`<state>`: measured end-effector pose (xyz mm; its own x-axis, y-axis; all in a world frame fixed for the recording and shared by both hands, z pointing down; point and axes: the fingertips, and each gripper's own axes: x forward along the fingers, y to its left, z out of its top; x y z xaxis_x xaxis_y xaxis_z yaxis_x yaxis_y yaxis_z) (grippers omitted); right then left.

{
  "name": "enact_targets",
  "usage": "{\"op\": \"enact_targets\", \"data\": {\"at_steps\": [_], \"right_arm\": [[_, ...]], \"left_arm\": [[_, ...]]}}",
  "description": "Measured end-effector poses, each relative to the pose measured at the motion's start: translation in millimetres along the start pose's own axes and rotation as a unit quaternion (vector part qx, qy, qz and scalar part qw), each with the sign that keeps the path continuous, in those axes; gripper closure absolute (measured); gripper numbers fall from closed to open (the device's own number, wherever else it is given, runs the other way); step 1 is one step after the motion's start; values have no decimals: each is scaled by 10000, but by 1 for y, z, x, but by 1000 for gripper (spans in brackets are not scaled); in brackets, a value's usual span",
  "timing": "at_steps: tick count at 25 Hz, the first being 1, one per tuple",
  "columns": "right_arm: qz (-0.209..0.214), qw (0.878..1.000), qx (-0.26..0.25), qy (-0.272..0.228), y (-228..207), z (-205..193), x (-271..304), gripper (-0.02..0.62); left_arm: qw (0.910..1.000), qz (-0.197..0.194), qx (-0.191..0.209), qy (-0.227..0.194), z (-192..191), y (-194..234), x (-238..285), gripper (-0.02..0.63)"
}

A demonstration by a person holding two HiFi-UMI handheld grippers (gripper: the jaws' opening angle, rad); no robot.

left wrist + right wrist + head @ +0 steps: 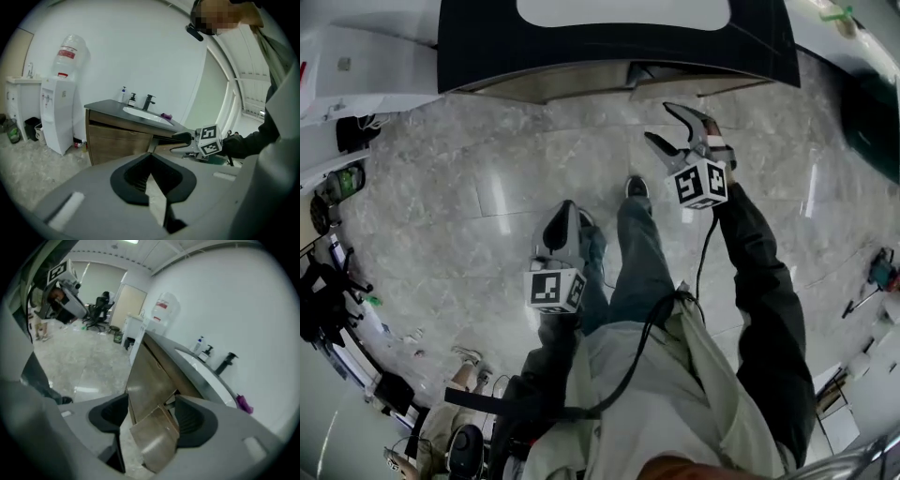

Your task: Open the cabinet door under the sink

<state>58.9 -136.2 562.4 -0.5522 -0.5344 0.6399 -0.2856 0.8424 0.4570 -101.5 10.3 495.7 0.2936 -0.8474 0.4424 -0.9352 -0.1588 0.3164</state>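
Cabinet door point(156, 443) under the sink point(143, 114) hung a little way out from the front of the cabinet point(117, 140). It sat in line with the spread jaws of the right tool point(666, 127), which did not pinch it, so I think the opening was only partly done. Next, that tool would need to close on the door's edge, or hook behind it, and swing it wide, while the left tool point(151, 157), jaws pressed together on nothing, hung well back from the cabinet. I counted one door ajar, one sink, one tap point(148, 101), two bottles point(123, 94) and two tools.
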Motion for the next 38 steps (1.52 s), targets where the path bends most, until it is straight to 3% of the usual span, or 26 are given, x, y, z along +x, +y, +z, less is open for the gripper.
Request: {"op": "enact_targets", "data": {"at_steps": [3,7,11,13,14,16,18,22,28,33,38], "right_arm": [[567,9937,-942,238,-6,-16,50,293],[1215,9752,-1719,688,-4,-35,93,293],[1817,9495,-2019,1568,6,-71,125,305],[1915,9401,-2062,1923,6,-86,136,310],[1839,9381,-2119,2031,3,-90,140,330],[1674,9338,-2278,2192,-4,-92,145,466],[1829,9295,-2230,2301,-5,-91,147,482],[2144,9247,-2134,2311,1,-88,144,499],[2358,9114,-2571,2183,31,-95,115,503],[2591,8889,-3209,1992,73,-113,69,495],[2767,8591,-3918,1784,107,-140,17,483]], "left_arm": [[9994,257,-217,-37,-6,-2,18,600],[9988,412,-278,-1,-8,-4,38,600],[9978,546,-367,-104,-10,3,50,600],[9969,629,-452,-122,-10,5,54,600],[9966,652,-484,-131,-10,6,55,600],[9962,680,-533,-136,-11,8,53,600],[9960,693,-552,-134,-14,10,51,600],[9955,702,-619,-139,-19,10,47,600],[9964,585,-582,-212,-19,3,39,600],[9972,477,-539,-210,-18,-5,32,600],[9980,380,-468,-188,-18,-15,29,600]]}}
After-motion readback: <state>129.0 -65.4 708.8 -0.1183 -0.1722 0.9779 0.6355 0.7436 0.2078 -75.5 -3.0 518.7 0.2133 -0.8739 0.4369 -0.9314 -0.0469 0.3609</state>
